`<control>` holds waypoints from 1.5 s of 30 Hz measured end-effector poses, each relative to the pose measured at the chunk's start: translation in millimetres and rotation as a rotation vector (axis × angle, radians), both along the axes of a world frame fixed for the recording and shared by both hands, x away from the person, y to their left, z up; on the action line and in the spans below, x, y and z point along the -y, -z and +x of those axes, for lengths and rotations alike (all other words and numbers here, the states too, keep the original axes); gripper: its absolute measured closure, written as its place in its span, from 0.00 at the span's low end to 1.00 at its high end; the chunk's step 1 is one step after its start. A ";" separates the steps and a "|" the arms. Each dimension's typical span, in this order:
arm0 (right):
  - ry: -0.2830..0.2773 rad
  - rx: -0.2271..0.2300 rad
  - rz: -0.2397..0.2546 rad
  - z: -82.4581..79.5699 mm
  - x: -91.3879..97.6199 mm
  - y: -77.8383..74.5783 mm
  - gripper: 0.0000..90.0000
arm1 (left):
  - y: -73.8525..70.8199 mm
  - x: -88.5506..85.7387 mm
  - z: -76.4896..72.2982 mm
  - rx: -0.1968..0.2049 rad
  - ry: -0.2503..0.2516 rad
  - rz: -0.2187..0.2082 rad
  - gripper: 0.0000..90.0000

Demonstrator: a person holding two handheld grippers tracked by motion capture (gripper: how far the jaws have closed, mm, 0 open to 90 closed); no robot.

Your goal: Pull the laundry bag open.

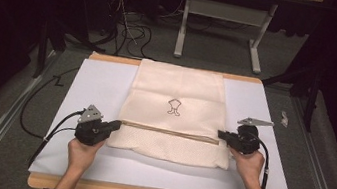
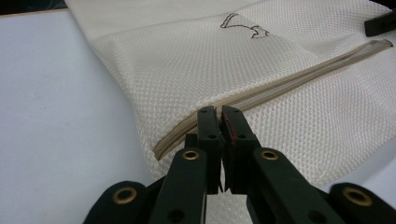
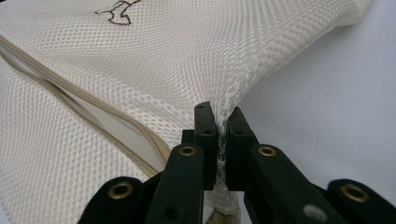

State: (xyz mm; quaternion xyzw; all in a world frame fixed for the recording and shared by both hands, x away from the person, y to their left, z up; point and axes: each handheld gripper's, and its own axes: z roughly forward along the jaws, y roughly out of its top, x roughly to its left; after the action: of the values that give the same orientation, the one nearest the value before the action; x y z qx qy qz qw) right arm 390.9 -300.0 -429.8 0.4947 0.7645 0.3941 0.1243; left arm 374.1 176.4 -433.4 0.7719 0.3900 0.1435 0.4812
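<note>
- Left gripper (image 2: 219, 112), lower centre of frame: jaws pinched together on zipper (image 2: 289, 84) end.
- Right gripper (image 3: 220, 114): jaws clamped on bunched mesh.
- Cream mesh bag (image 1: 176, 95), centre of white table (image 1: 93, 78): flat, tan zipper across, small dark emblem (image 1: 173, 107).

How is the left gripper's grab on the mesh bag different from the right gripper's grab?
The left gripper is shut on the mesh bag at the tan zipper, near its left end; the right gripper pinches plain mesh at the bag's right edge. Mesh puckers up into the right gripper's jaws, while it lies flatter at the left gripper. Both are shut on the bag, which rests on the white table.
</note>
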 end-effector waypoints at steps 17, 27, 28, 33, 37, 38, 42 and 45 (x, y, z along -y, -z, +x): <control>0.030 -0.005 0.004 8.9 5.9 0.4 0.98 | 0.4 -11.5 1.6 -0.003 -0.036 -0.020 0.97; 0.061 -0.015 0.022 13.1 13.0 -2.6 0.98 | 2.1 -13.9 1.6 -0.017 -0.055 0.023 0.97; 0.058 -0.013 0.014 13.0 12.6 -2.7 0.98 | 2.0 -14.0 1.9 -0.016 -0.061 0.028 0.97; 0.062 -0.004 -0.018 14.8 10.1 -3.3 0.98 | 2.6 -14.7 5.1 -0.019 -0.079 0.042 0.97; 0.064 -0.009 -0.015 13.8 11.6 -1.8 0.98 | 5.1 -12.3 4.4 -0.029 -0.069 0.055 0.97; 0.066 -0.013 -0.013 13.2 12.1 -1.8 0.98 | 5.3 -12.0 4.8 -0.031 -0.069 0.050 0.97; 0.070 -0.019 0.000 13.3 13.8 -1.1 0.98 | 4.2 -12.0 6.6 -0.037 -0.066 0.028 0.97; 0.060 -0.032 0.004 15.8 12.9 1.9 0.98 | 6.1 -9.3 7.7 -0.034 -0.069 0.054 0.97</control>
State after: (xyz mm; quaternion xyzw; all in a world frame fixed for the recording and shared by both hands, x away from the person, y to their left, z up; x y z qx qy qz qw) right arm 406.7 -312.9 -431.7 0.5237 0.7505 0.3839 0.1228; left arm 381.8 185.7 -439.5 0.7730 0.4204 0.1575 0.4482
